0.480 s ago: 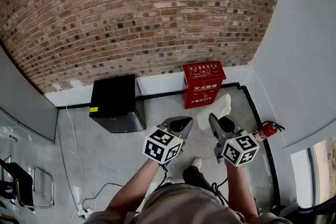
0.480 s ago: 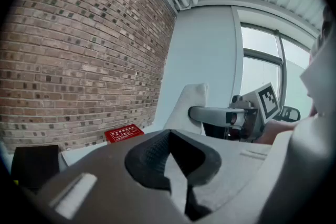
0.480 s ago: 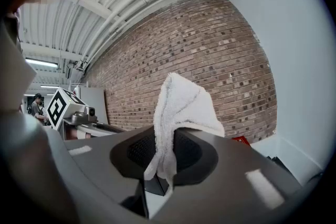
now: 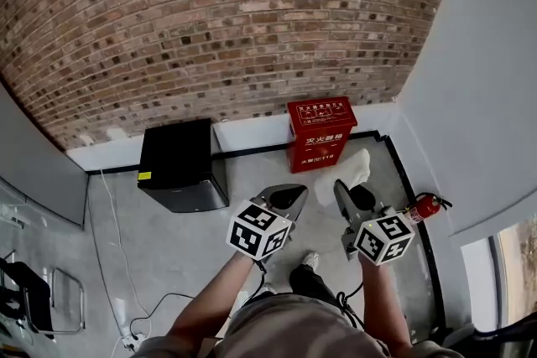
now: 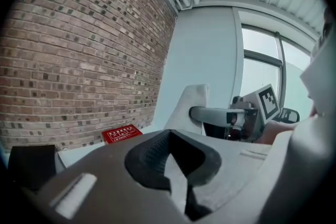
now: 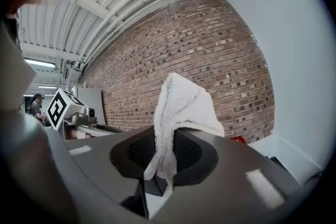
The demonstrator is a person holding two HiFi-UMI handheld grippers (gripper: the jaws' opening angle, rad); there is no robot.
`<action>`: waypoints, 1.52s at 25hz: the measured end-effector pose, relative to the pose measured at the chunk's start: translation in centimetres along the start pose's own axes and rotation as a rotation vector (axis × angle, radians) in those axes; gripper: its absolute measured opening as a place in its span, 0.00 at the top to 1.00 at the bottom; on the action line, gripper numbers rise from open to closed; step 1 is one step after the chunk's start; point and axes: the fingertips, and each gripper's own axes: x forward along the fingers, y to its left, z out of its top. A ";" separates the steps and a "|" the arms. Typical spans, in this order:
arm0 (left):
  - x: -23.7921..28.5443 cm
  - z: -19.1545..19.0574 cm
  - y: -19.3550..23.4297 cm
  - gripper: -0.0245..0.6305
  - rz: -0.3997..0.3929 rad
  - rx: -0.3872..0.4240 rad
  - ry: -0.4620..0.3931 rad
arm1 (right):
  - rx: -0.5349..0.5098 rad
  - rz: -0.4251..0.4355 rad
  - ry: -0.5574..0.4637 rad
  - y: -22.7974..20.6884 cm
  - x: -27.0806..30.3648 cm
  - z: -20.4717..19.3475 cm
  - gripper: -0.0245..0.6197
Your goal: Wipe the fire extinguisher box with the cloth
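Gripping the white cloth (image 6: 181,107), the right gripper (image 4: 352,193) has its fingers clamped; the left gripper (image 4: 284,195) fingers are closed, empty. Fire extinguisher box (image 4: 320,132) sits ahead of them: lower, press the cloth flat.

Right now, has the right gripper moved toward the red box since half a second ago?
No. The right gripper, shut on the cloth, keeps its place beside the small extinguisher; only the view itself shifted slightly.

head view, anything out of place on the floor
The extinguisher is out on the floor by the right wall, apart from the red box meant for it; upright or lying, unclear. Nothing else stands out.
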 end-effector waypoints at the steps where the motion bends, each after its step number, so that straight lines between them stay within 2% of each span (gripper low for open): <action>1: 0.2 0.0 0.0 0.96 -0.001 0.000 0.003 | 0.000 -0.002 0.001 -0.3 0.0 0.0 0.80; 10: 4.2 0.0 1.6 0.96 -0.009 0.001 0.040 | 0.044 -0.021 0.014 -4.2 1.2 -1.0 0.80; 20: 12.9 1.6 5.6 0.96 0.010 -0.007 0.106 | 0.104 -0.025 0.022 -14.1 5.8 -0.3 0.80; 27: 17.2 2.3 8.1 0.96 0.035 -0.017 0.154 | 0.156 -0.022 0.051 -19.3 8.5 -0.8 0.80; 32: 19.3 1.8 10.7 0.96 0.041 -0.038 0.184 | 0.181 -0.032 0.088 -21.4 10.7 -2.1 0.80; 38: 21.8 1.4 15.7 0.96 -0.007 -0.051 0.188 | 0.170 -0.086 0.140 -23.3 15.0 -3.4 0.80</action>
